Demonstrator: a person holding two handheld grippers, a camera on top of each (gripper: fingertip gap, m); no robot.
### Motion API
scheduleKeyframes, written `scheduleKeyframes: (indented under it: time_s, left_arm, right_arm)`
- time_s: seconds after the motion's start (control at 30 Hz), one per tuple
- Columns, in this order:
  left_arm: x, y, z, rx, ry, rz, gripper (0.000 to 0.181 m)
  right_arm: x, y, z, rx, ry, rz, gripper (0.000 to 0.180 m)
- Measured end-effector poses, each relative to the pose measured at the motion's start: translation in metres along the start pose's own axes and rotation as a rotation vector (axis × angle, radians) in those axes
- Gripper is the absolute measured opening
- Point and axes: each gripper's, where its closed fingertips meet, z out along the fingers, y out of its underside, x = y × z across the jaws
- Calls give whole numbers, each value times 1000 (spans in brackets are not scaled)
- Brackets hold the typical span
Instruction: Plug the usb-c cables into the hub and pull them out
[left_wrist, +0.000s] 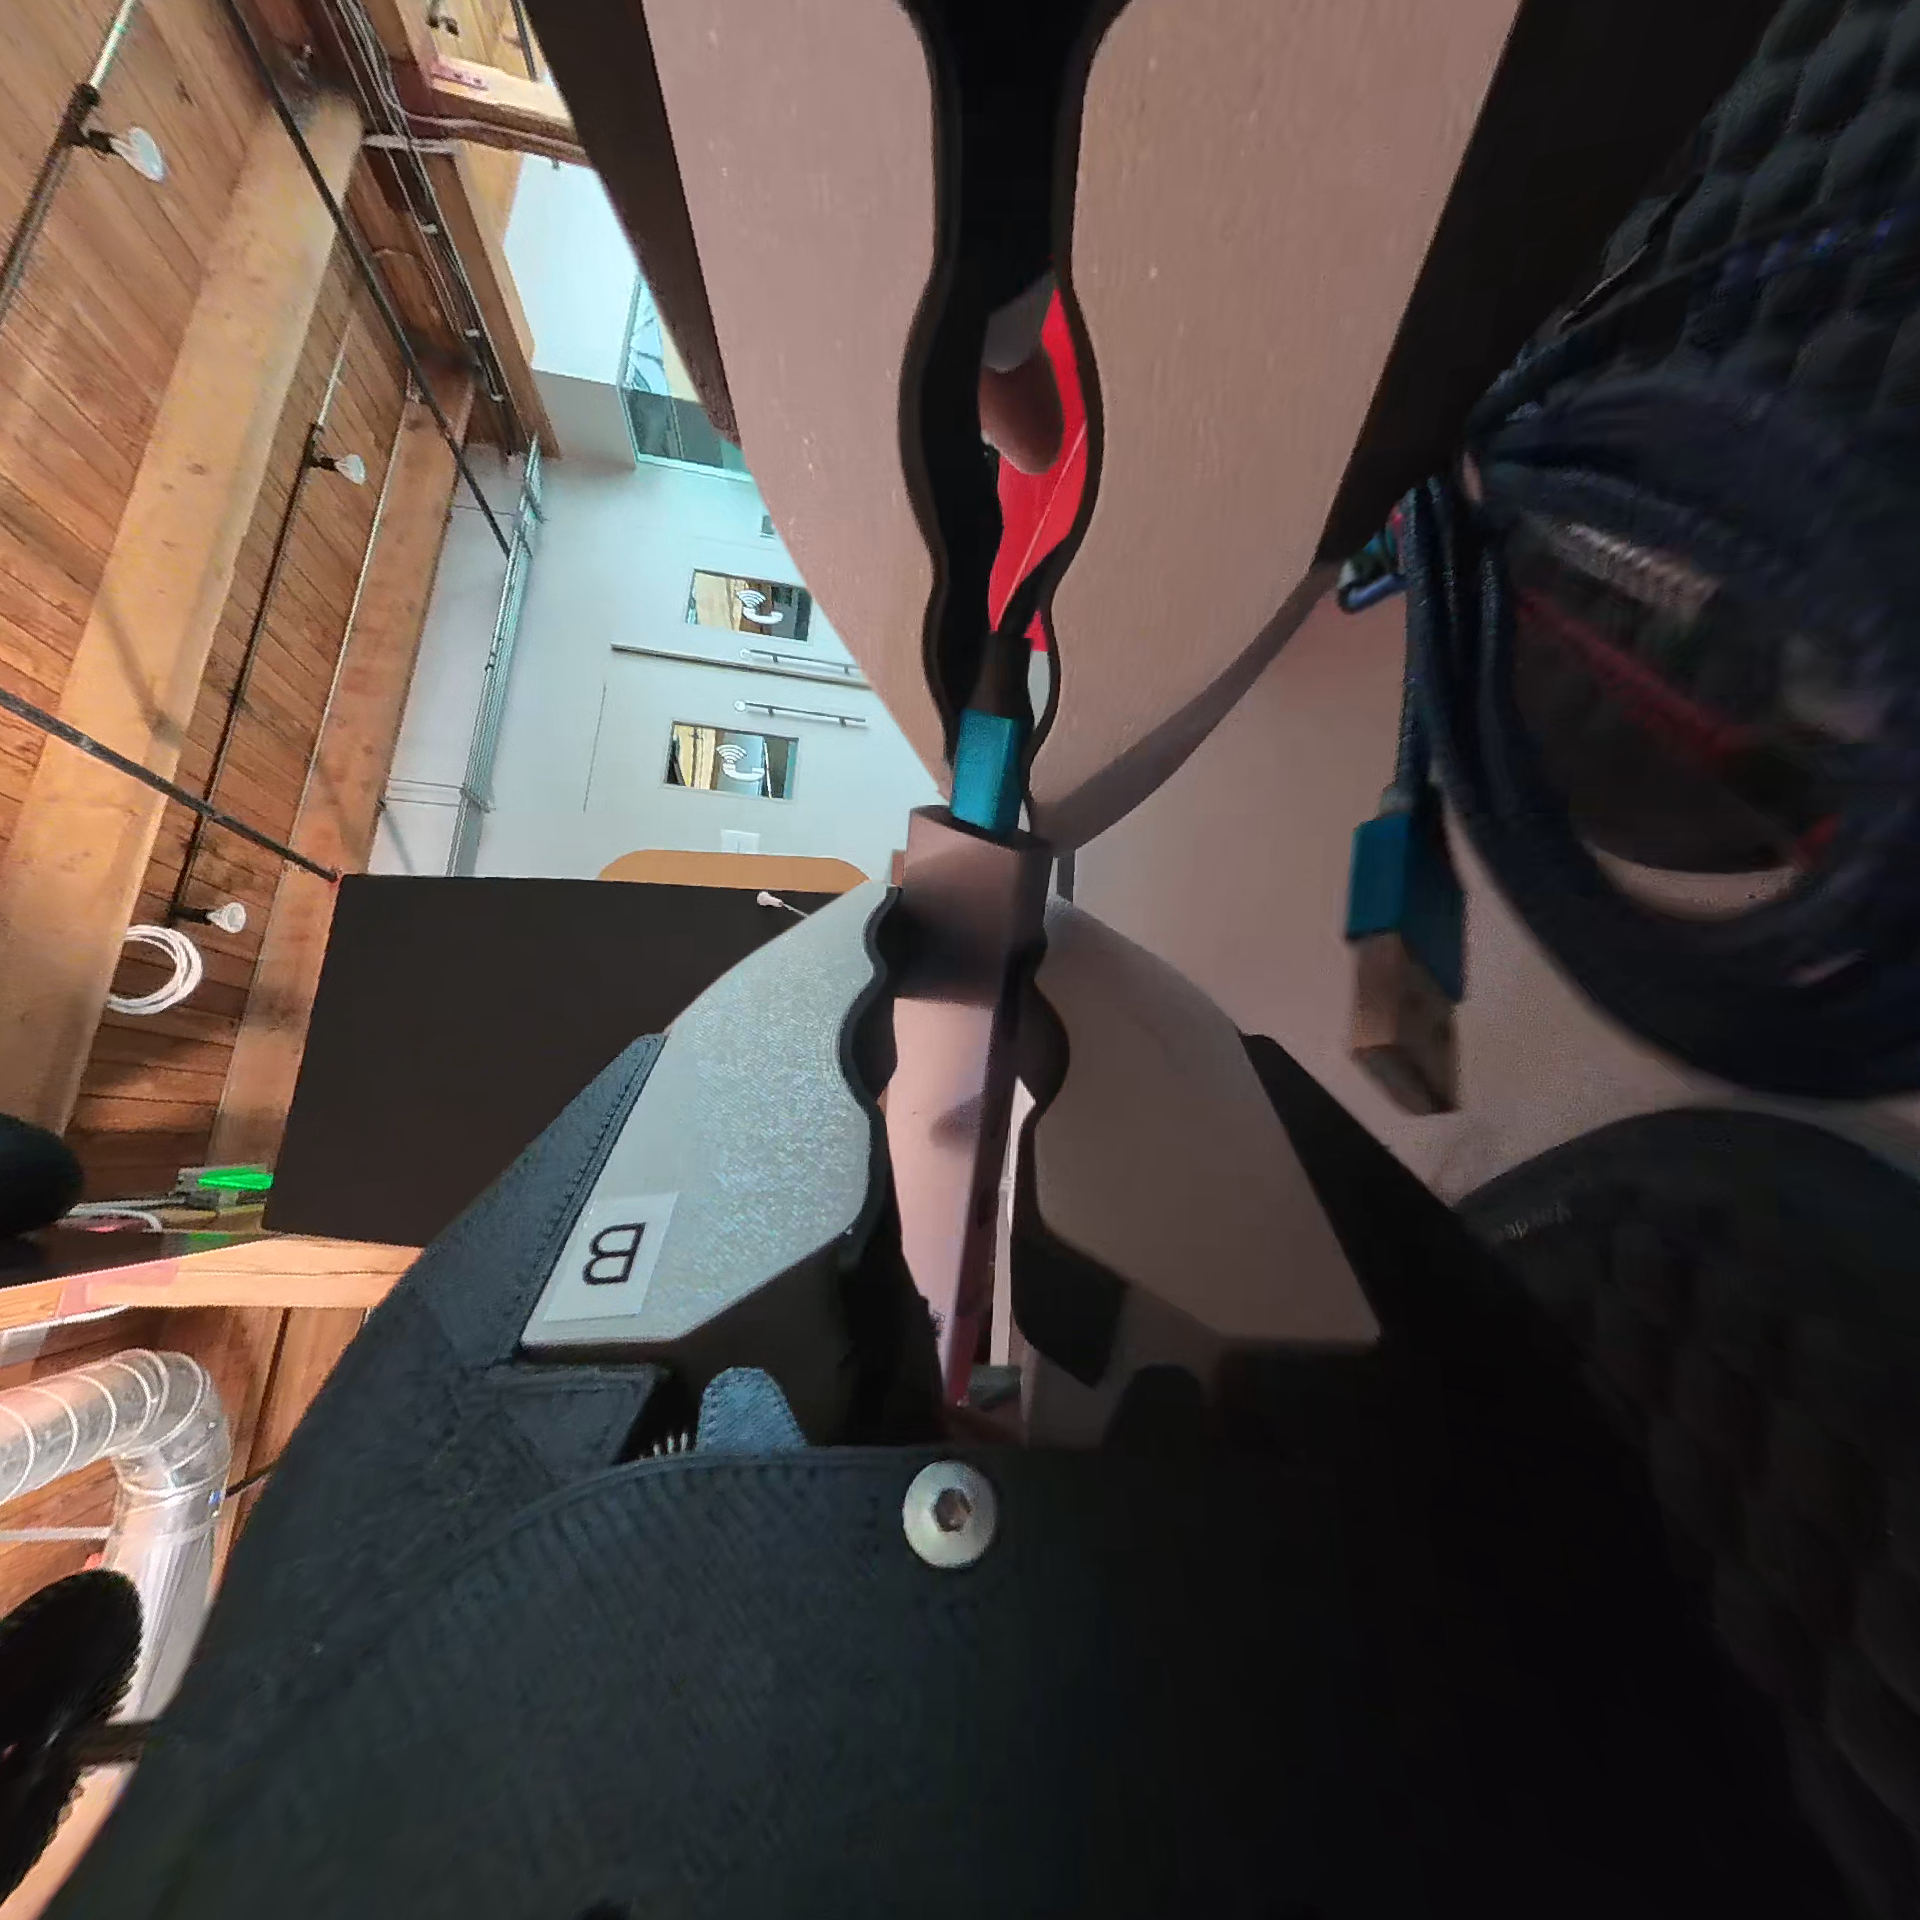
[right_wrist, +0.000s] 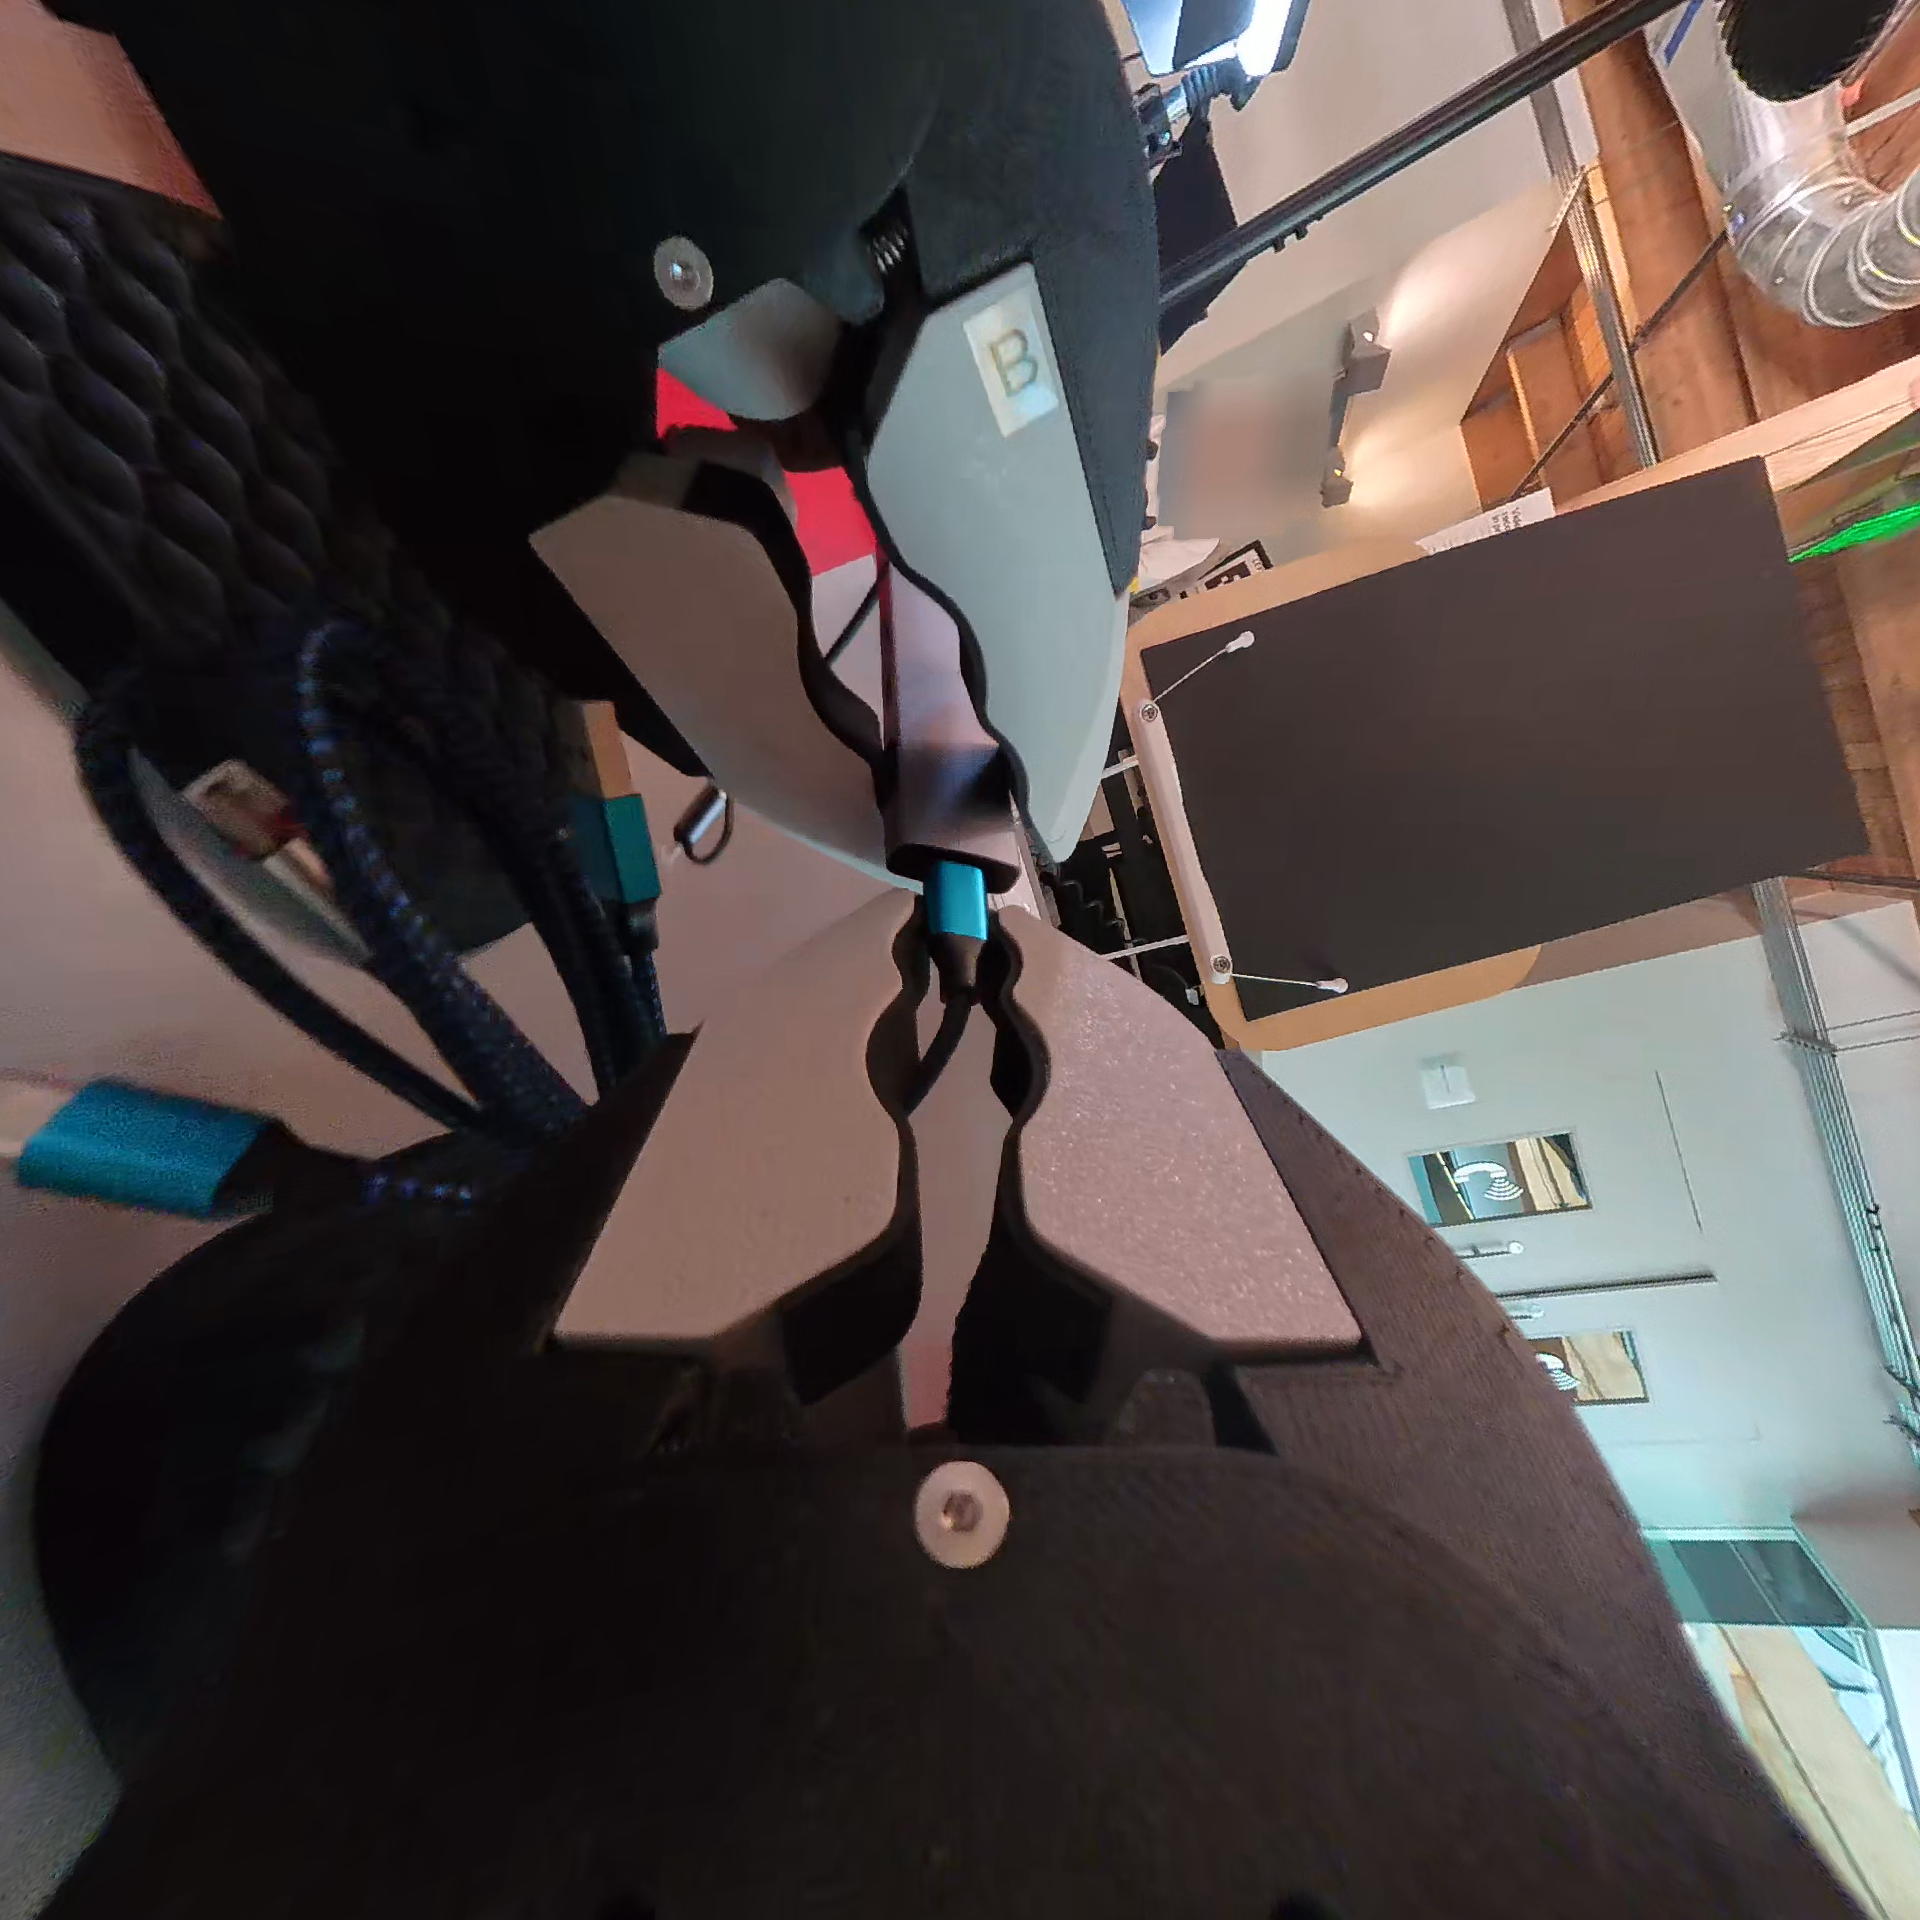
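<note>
Teal-shelled usb-c plug (right_wrist: 956, 902), pinched in right gripper (right_wrist: 961, 971), sat seated in grey hub (left_wrist: 971, 914) at 12 o'clock, hub clamped by left gripper (left_wrist: 961, 1023). Best pull straight along port axis; no wiggle.

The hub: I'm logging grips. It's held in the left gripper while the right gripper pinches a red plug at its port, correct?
The plug is blue, not red, as the right wrist view shows. The left gripper does hold the hub, and the right gripper pinches the plug.

Matt metal hub (left_wrist: 961, 914); glossy teal metallic plug (right_wrist: 956, 900); braided cables (right_wrist: 416, 935).
</note>
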Motion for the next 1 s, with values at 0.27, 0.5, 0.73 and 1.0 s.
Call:
scheduleKeyframes:
  time_s: [0.27,0.5,0.73,1.0]
  left_arm:
    - [-3,-2,6,44,-6,-135,21]
    - [-60,-1,-4,247,-212,-849,54]
    - [-65,29,-27,11,-412,-333,52]
    - [-65,45,-16,48,-332,-899,65]
  right_arm:
    - [5,5,2,-3,44,-14,8]
    - [57,-11,-19,177,492,34,8]
    - [73,4,-28,96,619,-41,0]
    - [91,28,-30,-10,659,80,0]
